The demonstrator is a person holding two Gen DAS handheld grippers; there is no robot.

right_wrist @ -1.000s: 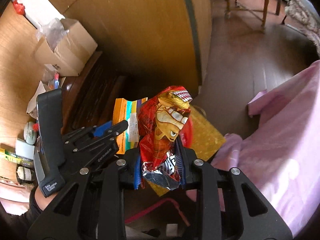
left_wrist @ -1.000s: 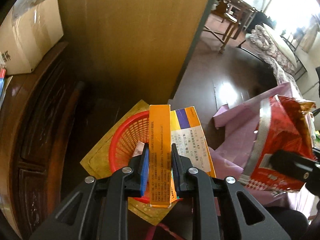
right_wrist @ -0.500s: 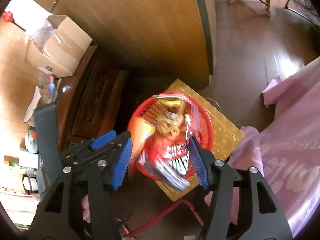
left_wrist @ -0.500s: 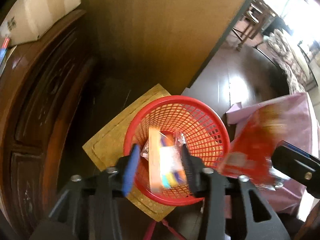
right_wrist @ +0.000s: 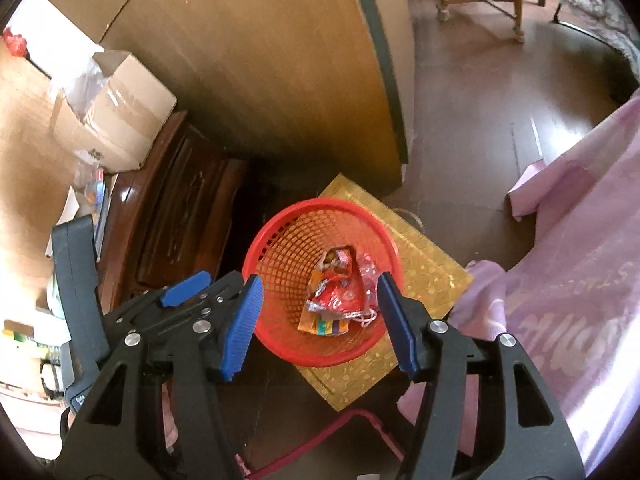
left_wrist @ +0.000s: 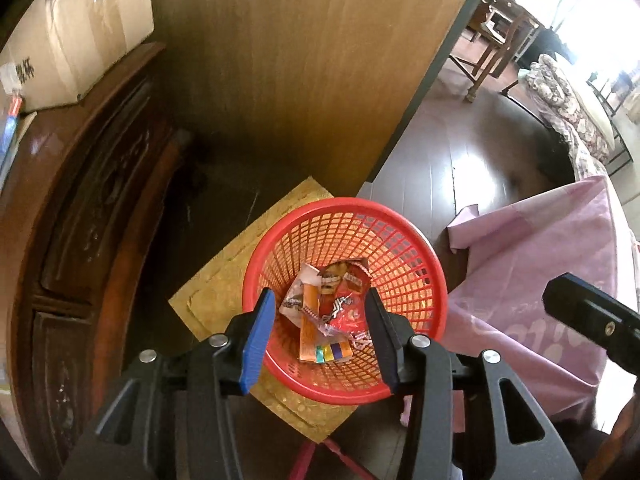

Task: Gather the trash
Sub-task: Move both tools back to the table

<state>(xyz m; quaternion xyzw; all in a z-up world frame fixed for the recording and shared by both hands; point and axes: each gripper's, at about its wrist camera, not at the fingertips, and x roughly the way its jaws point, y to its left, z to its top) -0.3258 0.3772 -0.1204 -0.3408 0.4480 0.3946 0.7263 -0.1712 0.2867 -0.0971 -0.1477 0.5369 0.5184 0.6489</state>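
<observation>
A red mesh waste basket [left_wrist: 416,248] [right_wrist: 276,256] stands on a yellow board on the dark floor. Inside it lie an orange carton [left_wrist: 310,336] [right_wrist: 324,326] and a red snack bag [left_wrist: 346,304] [right_wrist: 340,296] on top of it. My left gripper [left_wrist: 320,320] hangs open above the basket with nothing between its fingers. The right gripper [right_wrist: 320,300] is open too, above the same basket, and holds nothing. In the right wrist view the left gripper [right_wrist: 192,284] shows at the left.
A dark carved wooden cabinet [left_wrist: 80,220] [right_wrist: 180,200] stands left of the basket, with a cardboard box [left_wrist: 76,36] [right_wrist: 108,120] on top. A wooden panel [left_wrist: 300,60] rises behind. A pink cloth [left_wrist: 540,280] [right_wrist: 560,300] covers furniture at the right. The yellow board [right_wrist: 424,280] lies under the basket.
Both grippers opened. The orange carton fell from the left one and the red snack bag from the right one; both now lie in the red basket.
</observation>
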